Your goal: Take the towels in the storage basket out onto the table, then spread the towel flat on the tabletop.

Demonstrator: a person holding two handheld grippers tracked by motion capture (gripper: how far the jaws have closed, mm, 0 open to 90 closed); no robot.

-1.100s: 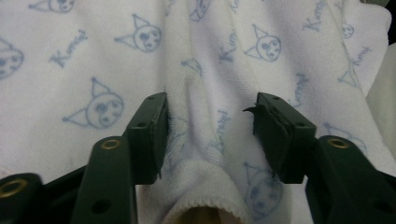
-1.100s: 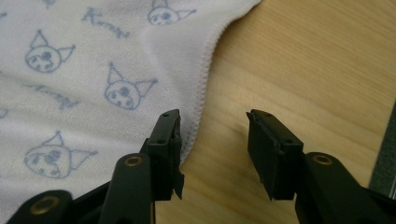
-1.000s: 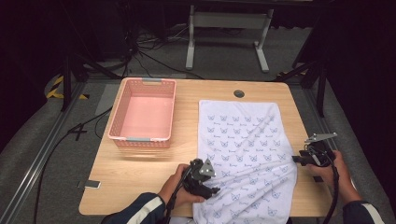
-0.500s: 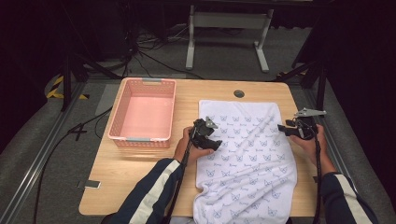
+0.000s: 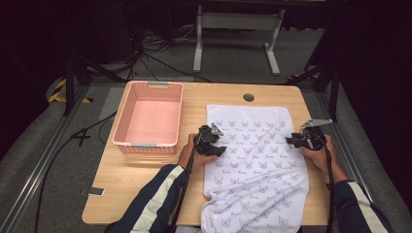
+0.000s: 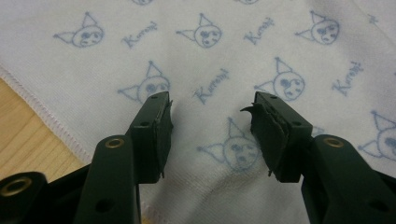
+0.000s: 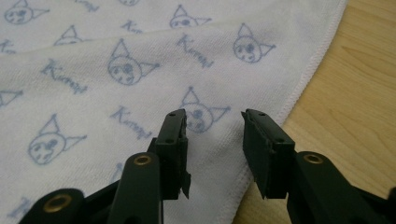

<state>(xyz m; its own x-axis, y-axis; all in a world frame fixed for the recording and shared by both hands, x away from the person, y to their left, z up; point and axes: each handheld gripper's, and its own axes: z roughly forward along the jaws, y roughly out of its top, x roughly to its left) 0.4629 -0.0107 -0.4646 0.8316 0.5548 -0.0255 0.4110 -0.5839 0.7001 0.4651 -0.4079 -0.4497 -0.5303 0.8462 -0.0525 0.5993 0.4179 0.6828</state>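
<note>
High view shows the white printed towel [image 5: 252, 160] spread over the right half of the wooden surface [image 5: 145, 184], right of the pink basket [image 5: 148, 119]. Left gripper [image 5: 216, 143] hangs over the towel's left edge and right gripper [image 5: 294, 141] over its right edge, each with jaws apart, just narrowing, pinching nothing.

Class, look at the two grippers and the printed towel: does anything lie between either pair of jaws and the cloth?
Nothing visible does. The left gripper and right gripper both stand open directly over bare towel, each near a side hem.

White printed towel [image 5: 252, 160] flat on table
</note>
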